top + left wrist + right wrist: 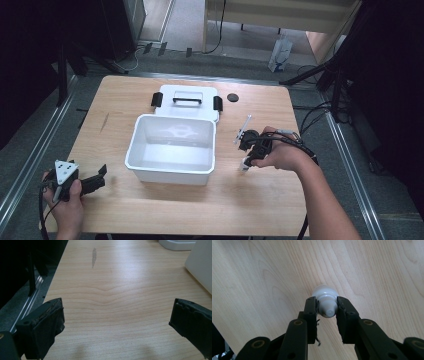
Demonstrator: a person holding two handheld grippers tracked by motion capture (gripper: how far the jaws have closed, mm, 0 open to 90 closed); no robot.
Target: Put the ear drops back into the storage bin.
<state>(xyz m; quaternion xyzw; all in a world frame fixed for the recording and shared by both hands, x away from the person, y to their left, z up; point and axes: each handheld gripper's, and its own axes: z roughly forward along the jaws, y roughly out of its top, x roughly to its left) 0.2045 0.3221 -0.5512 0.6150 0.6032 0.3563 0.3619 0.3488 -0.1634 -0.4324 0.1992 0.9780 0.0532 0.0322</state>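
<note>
A small white bottle [325, 293] stands on the wooden table [260, 200], right of the white box [167, 175]. My right gripper [327, 309] points down at it and is shut on its narrow cap end. From above, the right gripper [247, 152] sits under the person's hand, and the bottle [244, 165] shows just below the jaws. My left gripper [102, 176] rests near the table's front left corner, held in the other hand. The left gripper [117, 311] is open, with bare wood between its jaws.
The white box is open and looks empty. Its lid [187, 102], with a black handle and black latches, lies flat behind it. A small black disc [232, 97] lies at the back, right of the lid. The box's wall [200, 262] is close on the left gripper's right side.
</note>
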